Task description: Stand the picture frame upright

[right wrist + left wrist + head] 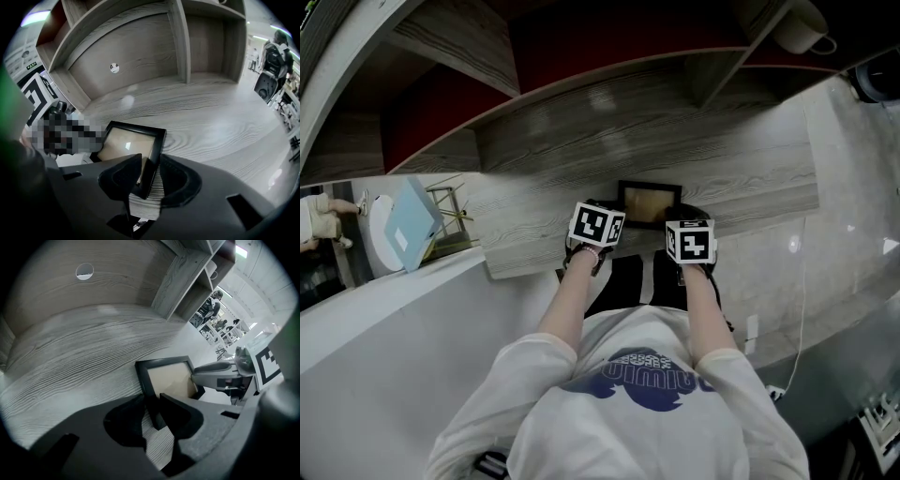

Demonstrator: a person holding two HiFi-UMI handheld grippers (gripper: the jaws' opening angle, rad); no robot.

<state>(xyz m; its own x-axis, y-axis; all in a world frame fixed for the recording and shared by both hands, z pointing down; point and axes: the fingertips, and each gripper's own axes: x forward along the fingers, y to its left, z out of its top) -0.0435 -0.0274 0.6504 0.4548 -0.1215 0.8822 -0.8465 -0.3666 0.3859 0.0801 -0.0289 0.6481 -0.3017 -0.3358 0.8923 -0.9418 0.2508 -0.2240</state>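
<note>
A black picture frame (649, 202) with a pale brown picture lies face up near the front edge of the grey wooden desk (675, 141). My left gripper (598, 228) is shut on the frame's left bar (146, 380), which sits between its dark pads in the left gripper view (152, 411). My right gripper (689, 239) holds the opposite side. In the right gripper view (149, 176) the right bar (157, 150) is squeezed between the pads. Whether the frame's underside still touches the desk is hidden.
Open shelves (183, 37) rise behind the desk, with a round cable hole (114, 68) in the back panel. A white mug (802, 28) stands on a shelf. A light blue panel (408, 225) and a white round object sit left of the desk. People stand far off (213, 305).
</note>
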